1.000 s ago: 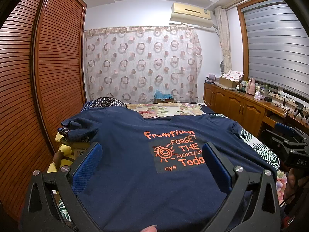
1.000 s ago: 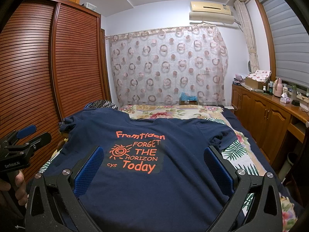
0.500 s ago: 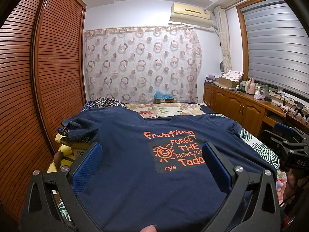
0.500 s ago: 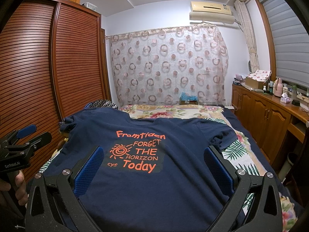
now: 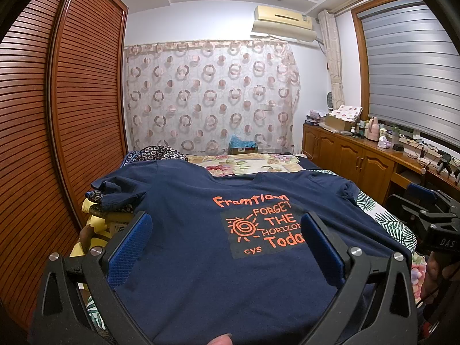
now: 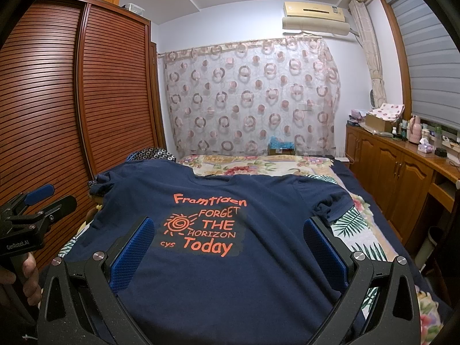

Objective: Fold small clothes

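Navy T-shirt [image 5: 201,258] spread flat, print side up, over the near part of the bed [image 6: 353,221], its collar toward the far end and its hem toward the cameras; orange lettering [image 6: 212,224] on the chest reads "Framtiden FORGET THE HORIZON Today" beside a spiral sun; the left sleeve is bunched over a stack of folded clothes [image 5: 106,212] at the bed's left edge, the right sleeve crumpled on the leaf-patterned sheet. Left gripper [image 5: 227,247] held above the shirt's lower half, its blue-padded fingers [image 5: 129,247] spread wide with nothing between them; right gripper [image 6: 230,250] likewise poised over the lower half, fingers [image 6: 132,253] wide apart and empty; each gripper appears at the margin of the other's view, the left one gripped by a hand [image 6: 26,276]. Floral bedspread [image 6: 258,166] beyond the collar; louvred wooden wardrobe [image 5: 72,115] along the left; circle-patterned curtain [image 6: 250,100] on the far wall with an air conditioner [image 6: 316,17] above it; wooden cabinet [image 5: 359,158] carrying bottles and boxes along the right, beneath a window blind [image 5: 411,72].
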{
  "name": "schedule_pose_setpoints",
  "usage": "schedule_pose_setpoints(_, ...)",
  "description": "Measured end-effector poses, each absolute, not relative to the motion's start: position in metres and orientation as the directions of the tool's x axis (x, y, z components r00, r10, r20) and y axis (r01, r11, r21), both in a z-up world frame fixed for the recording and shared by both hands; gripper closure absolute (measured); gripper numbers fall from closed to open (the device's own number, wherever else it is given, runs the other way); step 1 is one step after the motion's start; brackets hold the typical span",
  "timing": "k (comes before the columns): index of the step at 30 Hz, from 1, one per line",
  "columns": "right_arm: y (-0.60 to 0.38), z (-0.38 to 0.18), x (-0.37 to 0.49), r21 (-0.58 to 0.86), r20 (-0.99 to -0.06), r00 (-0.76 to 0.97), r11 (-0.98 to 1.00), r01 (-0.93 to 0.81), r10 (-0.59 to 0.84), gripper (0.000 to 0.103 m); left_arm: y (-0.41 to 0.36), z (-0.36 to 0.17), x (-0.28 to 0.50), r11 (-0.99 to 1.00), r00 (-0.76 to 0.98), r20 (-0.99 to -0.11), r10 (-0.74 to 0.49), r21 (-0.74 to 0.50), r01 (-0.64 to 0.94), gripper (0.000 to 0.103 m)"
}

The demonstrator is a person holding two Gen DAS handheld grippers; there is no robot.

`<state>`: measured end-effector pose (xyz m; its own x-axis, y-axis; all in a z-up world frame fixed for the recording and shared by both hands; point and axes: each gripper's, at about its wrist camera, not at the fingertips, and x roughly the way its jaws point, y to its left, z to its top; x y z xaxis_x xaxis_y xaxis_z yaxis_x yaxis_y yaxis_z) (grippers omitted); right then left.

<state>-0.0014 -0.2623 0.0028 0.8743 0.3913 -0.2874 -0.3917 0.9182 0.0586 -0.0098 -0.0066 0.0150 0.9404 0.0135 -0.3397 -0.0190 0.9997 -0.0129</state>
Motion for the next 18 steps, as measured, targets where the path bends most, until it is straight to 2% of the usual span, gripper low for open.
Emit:
schedule_pose_setpoints(11, -0.261, -0.001, 0.005, 0.065, -0.304, 0.863, 0.913, -0.403, 0.403, 0.000, -0.004, 0.014, -0.006, 0.999, 0.930, -0.366, 0.026, -0.014, -0.034, 0.000)
schedule_pose_setpoints(18, -0.260, -0.007, 0.018, 0.076, -0.324, 0.844, 0.900, -0.428, 0.429, 0.000, 0.025, -0.004, 0.008, 0.997, 0.915, -0.400, 0.051, -0.035, -0.071, 0.000)
